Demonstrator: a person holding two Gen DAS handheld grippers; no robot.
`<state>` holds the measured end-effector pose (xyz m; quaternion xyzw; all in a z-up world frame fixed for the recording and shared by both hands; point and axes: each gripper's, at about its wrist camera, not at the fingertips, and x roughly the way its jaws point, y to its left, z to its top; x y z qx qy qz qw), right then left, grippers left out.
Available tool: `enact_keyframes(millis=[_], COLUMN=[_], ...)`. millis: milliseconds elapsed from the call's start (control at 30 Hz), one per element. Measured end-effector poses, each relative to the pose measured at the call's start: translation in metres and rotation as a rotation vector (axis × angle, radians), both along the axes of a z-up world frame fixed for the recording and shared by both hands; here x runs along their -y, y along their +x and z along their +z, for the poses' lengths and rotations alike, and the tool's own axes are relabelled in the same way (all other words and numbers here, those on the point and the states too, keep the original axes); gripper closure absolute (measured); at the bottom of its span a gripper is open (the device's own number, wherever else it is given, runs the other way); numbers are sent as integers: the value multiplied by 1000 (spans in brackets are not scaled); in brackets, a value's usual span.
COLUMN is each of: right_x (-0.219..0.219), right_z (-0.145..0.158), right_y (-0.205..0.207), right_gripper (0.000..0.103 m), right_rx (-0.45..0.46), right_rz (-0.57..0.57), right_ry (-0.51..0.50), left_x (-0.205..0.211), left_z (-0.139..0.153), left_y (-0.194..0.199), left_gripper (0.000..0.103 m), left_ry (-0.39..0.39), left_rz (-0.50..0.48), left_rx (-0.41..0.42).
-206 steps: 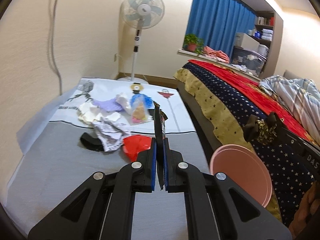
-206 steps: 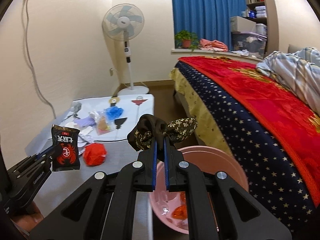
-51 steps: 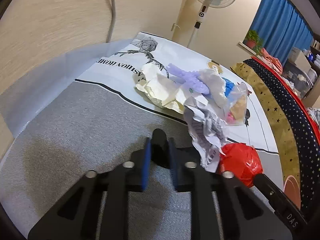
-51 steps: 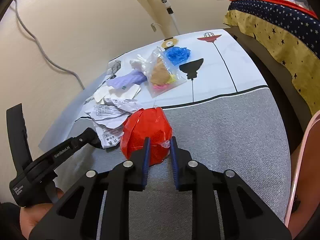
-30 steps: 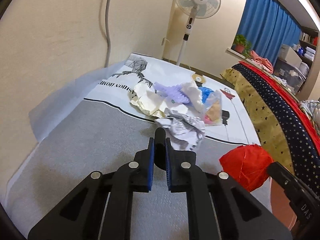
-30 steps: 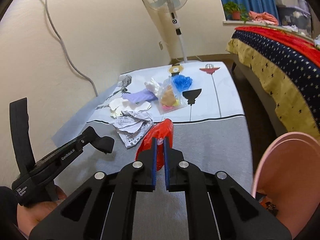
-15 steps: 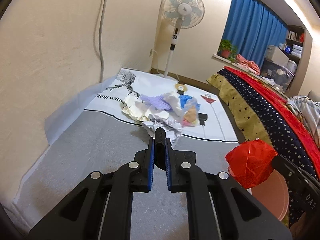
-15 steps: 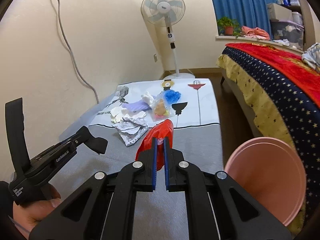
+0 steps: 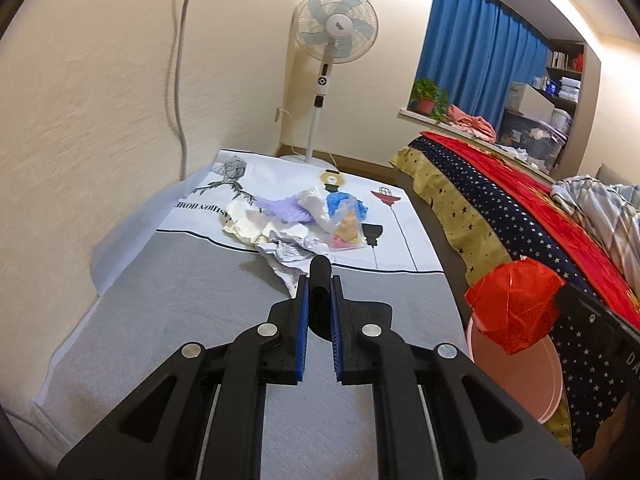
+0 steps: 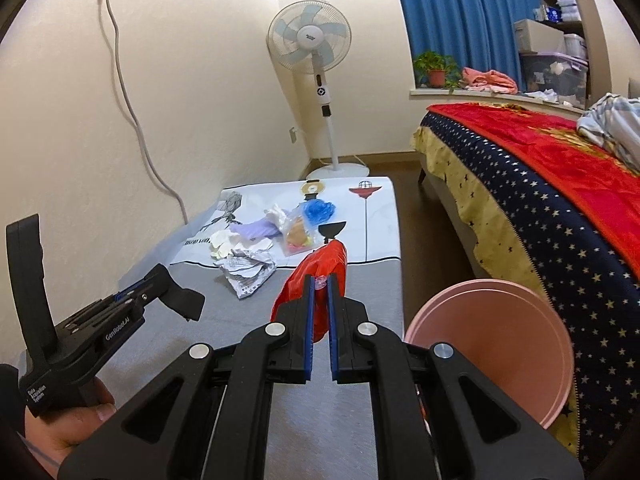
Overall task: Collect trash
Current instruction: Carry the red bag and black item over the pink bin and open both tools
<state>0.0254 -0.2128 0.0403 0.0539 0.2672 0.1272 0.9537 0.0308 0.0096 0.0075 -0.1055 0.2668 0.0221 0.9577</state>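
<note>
My left gripper (image 9: 319,300) is pinched tight on a black band (image 9: 320,276). The band sticks up between the blue pads (image 9: 303,320). In my right camera I can see that gripper at 9 o'clock, with my hand (image 10: 68,424) under it and the band hanging off its tip.

My right gripper (image 10: 319,308) is pinched tight on a red bag (image 10: 316,276), all crumpled up. In my left camera the red bag floats at 3 o'clock, just above a pink bucket (image 9: 520,380).

The pink bucket stands on the floor at 4 o'clock in my right camera, right beside the bed (image 10: 560,184). The bed has a red and starry blue cover.

A grey mat (image 9: 180,300) lies under my grippers. Past it, at 12 o'clock, is a white mat (image 9: 280,168) with pictures on it. More trash sits there in a pile: a crumpled paper (image 9: 288,254) closest to me, a purple glove (image 9: 284,208), a clear bag (image 9: 346,228) with something yellow and pink inside, and a blue thing (image 10: 318,210).

Farther at 12 o'clock a fan (image 9: 334,36) stands by the wall. A blue curtain (image 9: 480,52) hangs at 1 o'clock, with a small plant (image 9: 428,96) under it.
</note>
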Motion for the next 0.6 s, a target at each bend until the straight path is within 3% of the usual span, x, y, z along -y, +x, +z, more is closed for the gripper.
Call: enact_keyframes(millis=[600], right_x=[31], right_z=[-1], right_y=[6], right_gripper=[97], right_rx=[9], right_rz=[-108], right_ry=[13], left_x=[25], left_z=[-7], left_y=[10], left_gripper=[93], left_ry=[11], left_rz=[-52], left_rx=[-6])
